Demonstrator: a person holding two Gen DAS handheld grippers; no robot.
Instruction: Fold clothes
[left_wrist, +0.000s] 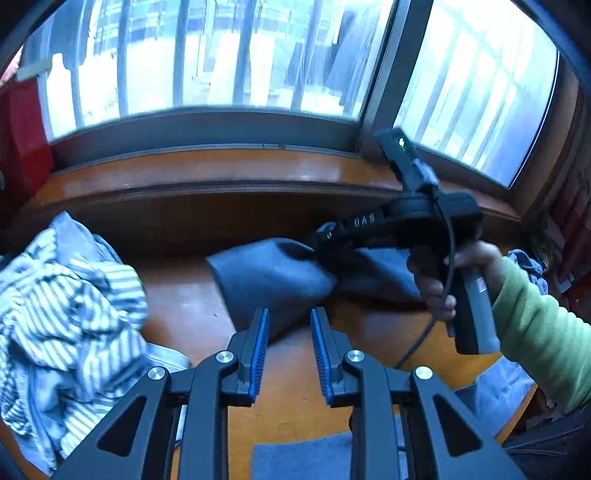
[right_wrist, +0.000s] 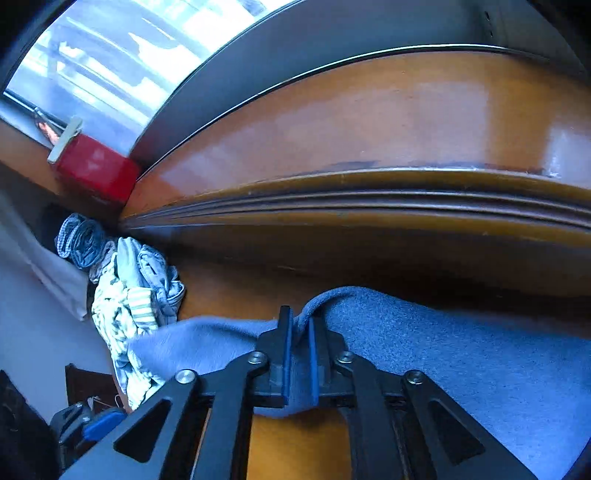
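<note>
A blue fleece cloth (left_wrist: 266, 273) lies on the wooden table (left_wrist: 184, 302), one edge tented up off the surface. My right gripper (left_wrist: 325, 236), held by a hand (left_wrist: 476, 262) in a green sleeve, bites that raised edge. In the right wrist view the right gripper (right_wrist: 300, 314) has a fold of the blue cloth (right_wrist: 443, 350) filling the narrow gap between its pads. My left gripper (left_wrist: 290, 314) hovers just short of the cloth's near edge, its jaws a little apart with nothing between them.
A crumpled pile of striped clothes (left_wrist: 66, 302) sits at the table's left side, also seen as the striped pile (right_wrist: 125, 306). A wooden window ledge (left_wrist: 221, 166) runs behind the table, with a red box (left_wrist: 22, 140) at its left end. More blue fabric (left_wrist: 295, 458) lies at the near edge.
</note>
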